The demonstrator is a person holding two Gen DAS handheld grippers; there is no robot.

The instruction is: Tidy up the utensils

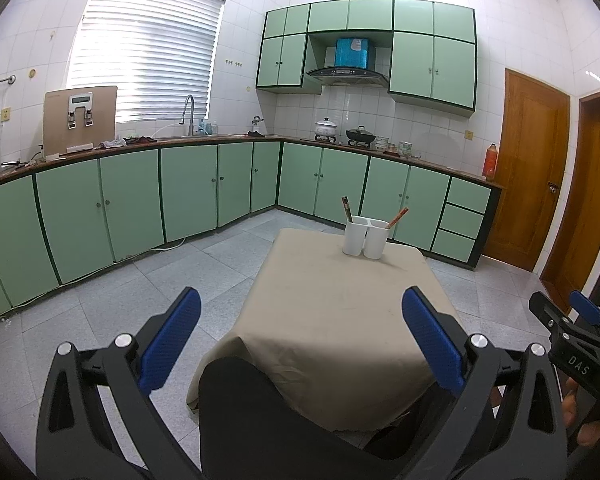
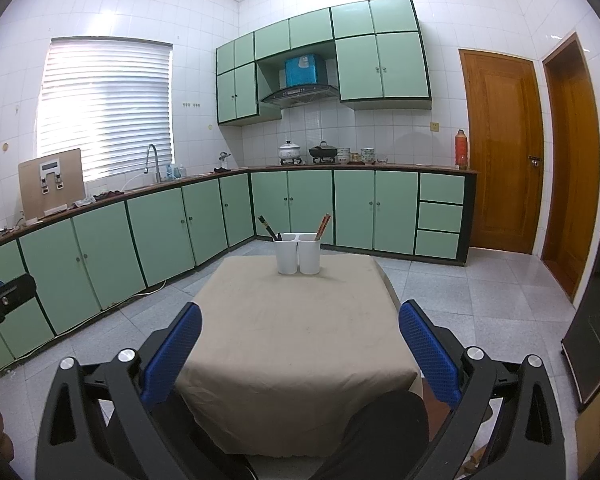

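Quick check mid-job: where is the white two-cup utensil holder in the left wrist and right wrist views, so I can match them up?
Left wrist: the white utensil holder stands right of centre, at the far end of the beige-clothed table.
Right wrist: the same holder sits near centre, at the table's far edge.
Shared landmark: the range hood under the green wall cabinets, above and behind the holder in both.

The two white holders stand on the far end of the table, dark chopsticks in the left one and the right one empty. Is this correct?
Not quite. The right white holder is not empty: reddish-brown chopsticks lean out of it, as the right wrist view shows. The rest holds: both stand on the table at its far end, dark chopsticks in the left holder.
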